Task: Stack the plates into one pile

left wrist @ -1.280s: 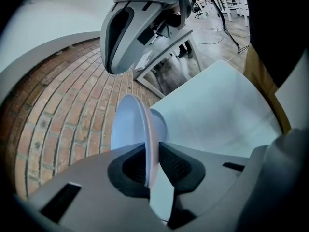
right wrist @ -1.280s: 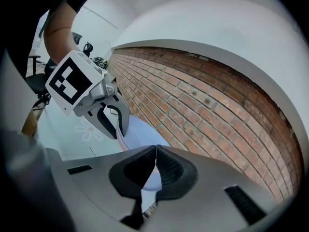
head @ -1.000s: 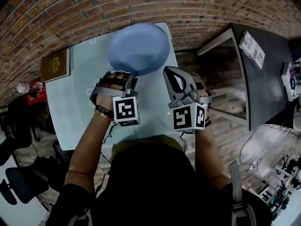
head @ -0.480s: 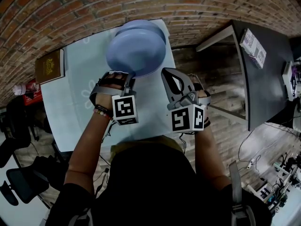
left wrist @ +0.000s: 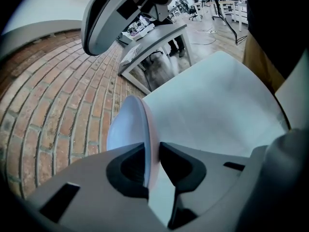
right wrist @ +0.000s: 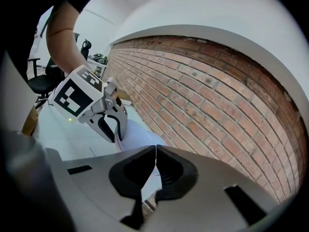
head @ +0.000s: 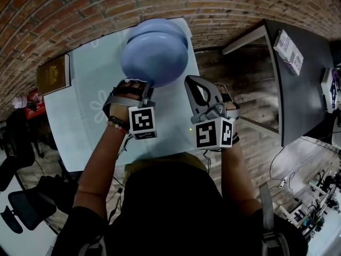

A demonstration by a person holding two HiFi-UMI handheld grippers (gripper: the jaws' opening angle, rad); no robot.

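Note:
A pale blue plate [head: 154, 57] hangs tilted over the far end of the white table [head: 80, 116]. Its near rim sits between the jaws of my left gripper [head: 140, 86]. In the left gripper view the plate [left wrist: 126, 129] stands edge-on and fills the gap of the left gripper [left wrist: 152, 166]; these jaws have just been opening slightly, with the rim still between them. A second blue plate [head: 160, 24] lies flat beneath it, mostly hidden. My right gripper [head: 194, 82] hovers beside the held plate, shut and empty [right wrist: 156, 170].
A brown book [head: 52, 74] lies at the table's left edge, with a red item [head: 32, 99] beyond it. A brick wall [head: 224, 9] runs close behind the table. A dark desk [head: 303, 79] stands to the right and an office chair [head: 21, 207] at lower left.
The held plate has sunk with the left gripper towards the far end of the table, and the lower plate's far rim now shows behind it. The right gripper has dropped a little.

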